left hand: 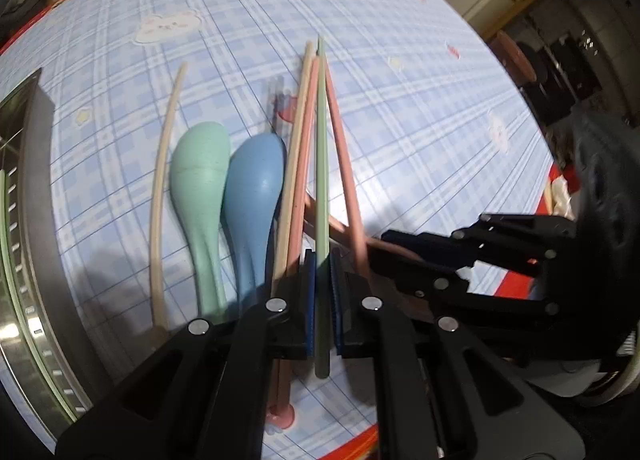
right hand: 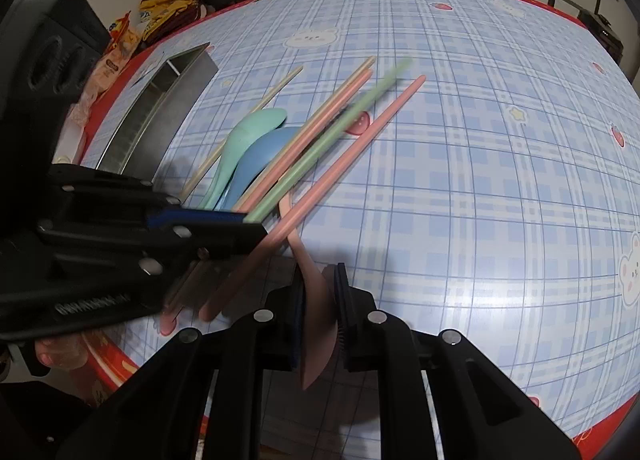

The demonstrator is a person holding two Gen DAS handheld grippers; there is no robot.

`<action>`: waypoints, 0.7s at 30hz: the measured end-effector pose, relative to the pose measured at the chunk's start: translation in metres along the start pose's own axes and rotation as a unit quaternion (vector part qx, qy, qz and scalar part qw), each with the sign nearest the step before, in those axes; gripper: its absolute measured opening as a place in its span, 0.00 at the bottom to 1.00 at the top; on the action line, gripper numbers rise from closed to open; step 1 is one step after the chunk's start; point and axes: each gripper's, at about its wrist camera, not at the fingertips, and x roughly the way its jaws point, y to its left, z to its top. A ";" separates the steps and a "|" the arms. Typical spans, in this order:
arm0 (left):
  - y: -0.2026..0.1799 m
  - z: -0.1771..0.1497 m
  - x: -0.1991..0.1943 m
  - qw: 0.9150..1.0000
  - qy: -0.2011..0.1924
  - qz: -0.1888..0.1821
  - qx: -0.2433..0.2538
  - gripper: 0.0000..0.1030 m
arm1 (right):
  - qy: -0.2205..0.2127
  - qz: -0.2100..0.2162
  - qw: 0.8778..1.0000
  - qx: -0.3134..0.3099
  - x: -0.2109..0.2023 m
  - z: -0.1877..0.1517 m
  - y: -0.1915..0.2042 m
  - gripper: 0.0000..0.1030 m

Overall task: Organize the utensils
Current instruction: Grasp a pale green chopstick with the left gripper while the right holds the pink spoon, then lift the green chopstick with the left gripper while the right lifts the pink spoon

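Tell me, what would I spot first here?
Probably the green chopstick pinched in the left gripper, sticking out over the checked tablecloth. Beside it lie a mint spoon and a blue spoon, touching. The right gripper pinches a pink spoon near the table's edge.

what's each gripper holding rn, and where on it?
Left gripper: shut on the green chopstick, near its thick end. Right gripper: shut on the pink spoon, by the handle.
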 end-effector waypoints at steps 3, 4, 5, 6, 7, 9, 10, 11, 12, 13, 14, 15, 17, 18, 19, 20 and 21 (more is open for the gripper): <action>0.002 -0.003 -0.013 1.000 -0.020 -0.007 -0.012 0.10 | 0.005 -0.004 1.000 -0.008 -0.003 -0.002 0.002 0.14; 0.003 -0.005 -0.017 0.999 -0.025 -0.011 -0.016 0.10 | 0.007 -0.006 1.000 -0.008 -0.004 -0.002 0.001 0.14; 0.004 -0.007 -0.021 0.999 -0.032 -0.016 -0.023 0.10 | 0.010 -0.009 1.000 -0.008 -0.006 -0.003 0.000 0.14; 0.005 -0.009 -0.024 0.999 -0.036 -0.018 -0.027 0.10 | 0.011 -0.011 1.000 -0.007 -0.007 -0.003 -0.001 0.14; 0.006 -0.012 -0.027 0.999 -0.039 -0.019 -0.029 0.10 | 0.013 -0.014 1.000 -0.006 -0.009 -0.003 -0.002 0.14; 0.008 -0.017 -0.032 0.998 -0.045 -0.020 -0.034 0.10 | 0.016 -0.022 1.000 -0.007 -0.013 -0.005 -0.004 0.14; 0.008 -0.019 -0.033 0.998 -0.047 -0.021 -0.036 0.10 | 0.018 -0.026 0.999 -0.008 -0.015 -0.007 -0.005 0.14; 0.008 -0.021 -0.035 0.998 -0.050 -0.022 -0.038 0.10 | 0.020 -0.030 0.999 -0.010 -0.016 -0.009 -0.006 0.14; 0.009 -0.023 -0.037 0.997 -0.054 -0.024 -0.041 0.10 | 0.022 -0.034 0.999 -0.012 -0.017 -0.011 -0.006 0.14; 0.010 -0.025 -0.039 0.997 -0.056 -0.026 -0.044 0.10 | 0.024 -0.038 0.999 -0.014 -0.018 -0.013 -0.006 0.14; 0.012 -0.027 -0.041 0.997 -0.058 -0.027 -0.046 0.10 | 0.026 -0.043 0.999 -0.016 -0.020 -0.016 -0.007 0.14; 0.014 -0.030 -0.042 0.997 -0.060 -0.028 -0.048 0.10 | 0.028 -0.047 0.998 -0.016 -0.021 -0.018 -0.007 0.14; 0.016 -0.033 -0.044 0.996 -0.062 -0.030 -0.054 0.10 | 0.029 -0.055 0.998 -0.014 -0.024 -0.022 -0.009 0.14; 0.018 -0.035 -0.045 0.996 -0.063 -0.032 -0.057 0.10 | 0.029 -0.060 0.998 -0.012 -0.026 -0.023 -0.010 0.14; 0.019 -0.038 -0.045 0.995 -0.065 -0.034 -0.060 0.10 | 0.029 -0.064 0.997 -0.010 -0.027 -0.024 -0.011 0.14; 0.020 -0.040 -0.046 0.995 -0.067 -0.036 -0.063 0.10 | 0.029 -0.069 0.997 -0.006 -0.029 -0.025 -0.012 0.14; 0.021 -0.043 -0.047 0.995 -0.068 -0.038 -0.064 0.10 | 0.030 -0.076 0.997 -0.004 -0.030 -0.027 -0.014 0.14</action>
